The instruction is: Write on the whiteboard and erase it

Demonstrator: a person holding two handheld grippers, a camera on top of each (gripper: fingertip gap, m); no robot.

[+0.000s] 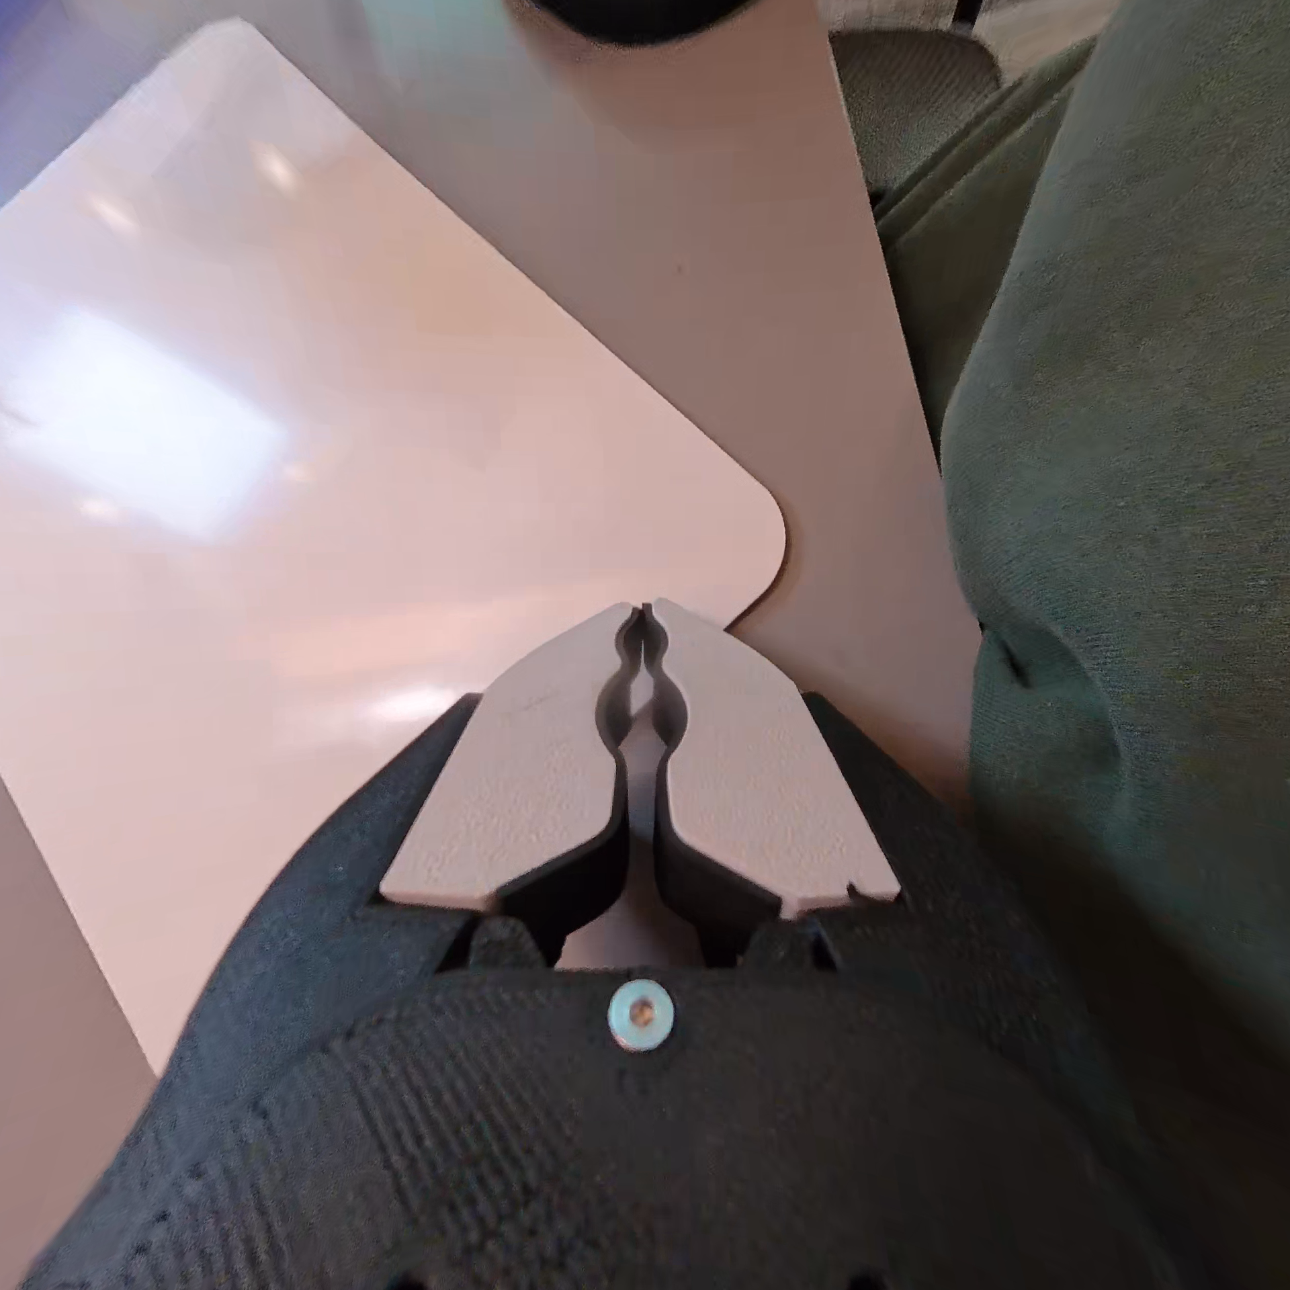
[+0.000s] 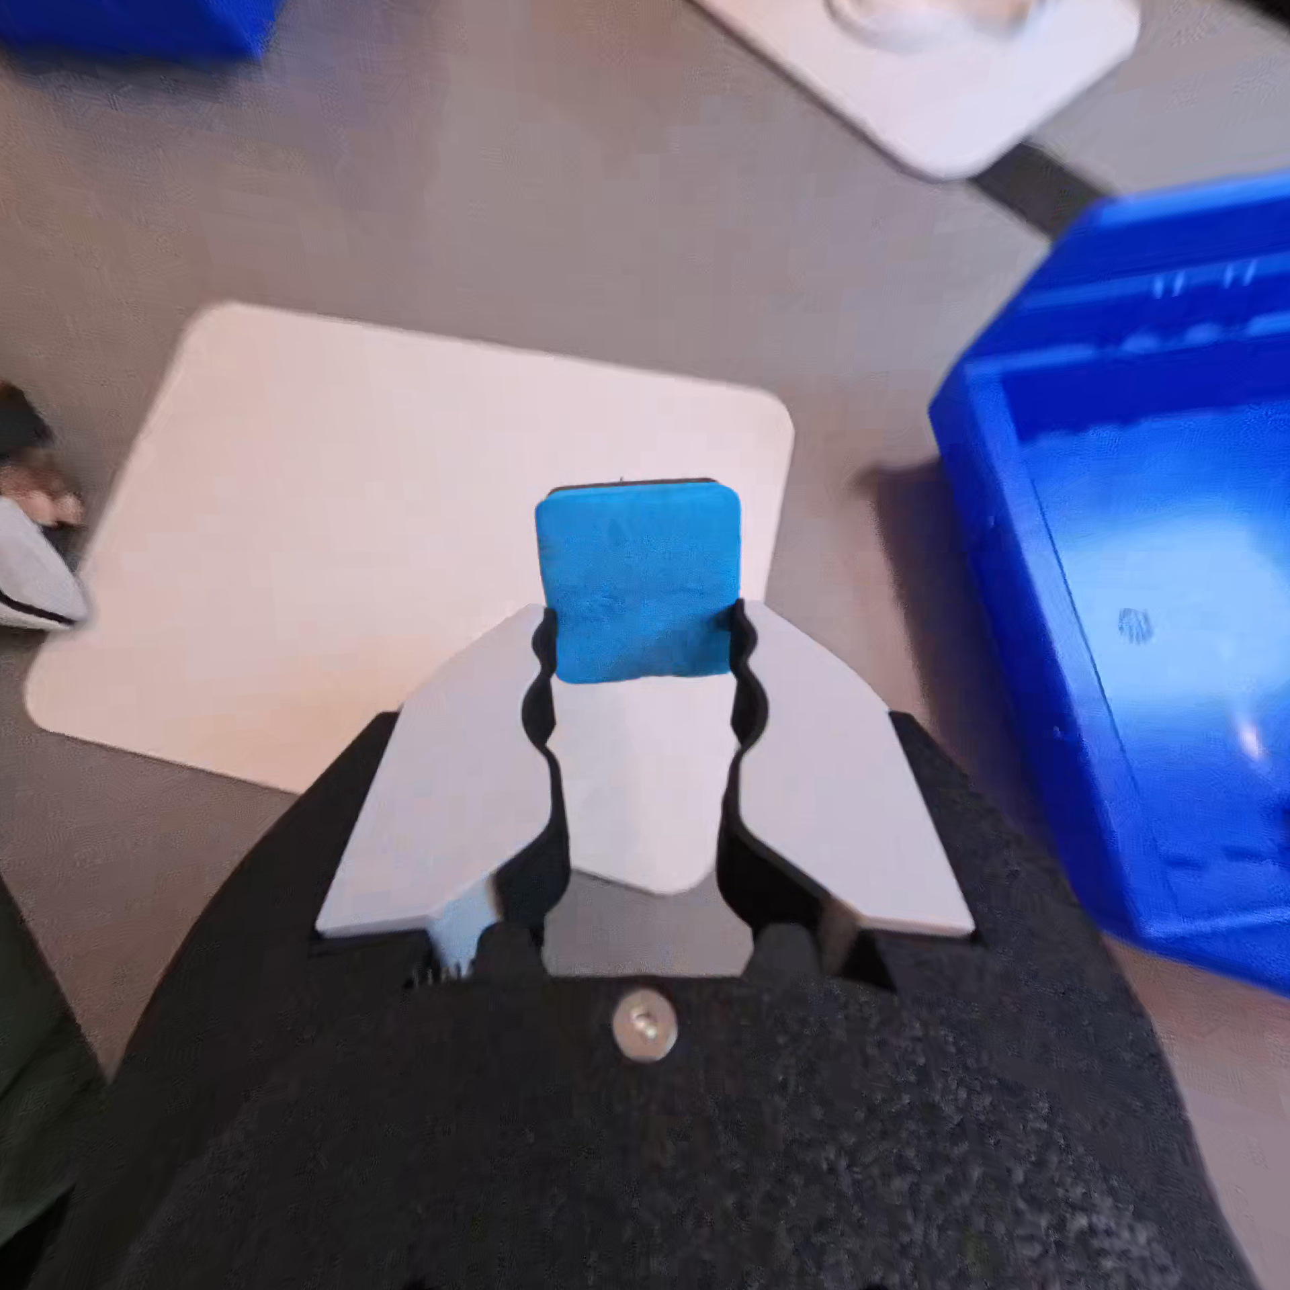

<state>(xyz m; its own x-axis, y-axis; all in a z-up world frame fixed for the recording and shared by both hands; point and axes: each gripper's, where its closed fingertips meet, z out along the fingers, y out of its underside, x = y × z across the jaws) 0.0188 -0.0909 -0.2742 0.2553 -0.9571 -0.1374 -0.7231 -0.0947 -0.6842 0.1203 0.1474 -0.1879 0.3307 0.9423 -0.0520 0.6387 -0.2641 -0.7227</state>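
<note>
Right hand-held gripper (image 2: 641, 632): jaws spread wide and pinching a square blue eraser (image 2: 636, 583) by its two side edges; black pads (image 2: 542, 639) pressed against both sides. A dark underside layer showed along the eraser's far edge. The eraser hung above the whiteboard's right portion.

Whiteboard (image 2: 335, 530): white, rounded corners, lying flat on the grey table (image 2: 488, 209); surface blank where visible.

Left hand-held gripper (image 1: 643, 614): fingertips pressed together with nothing between them, poised over the whiteboard's (image 1: 314, 419) near corner.

Blue plastic bin (image 2: 1145, 558): on the table, right of the whiteboard.

Second white board (image 2: 942, 105): farther back on the table.

Green garment (image 1: 1117, 558): right edge of the left wrist view.
</note>
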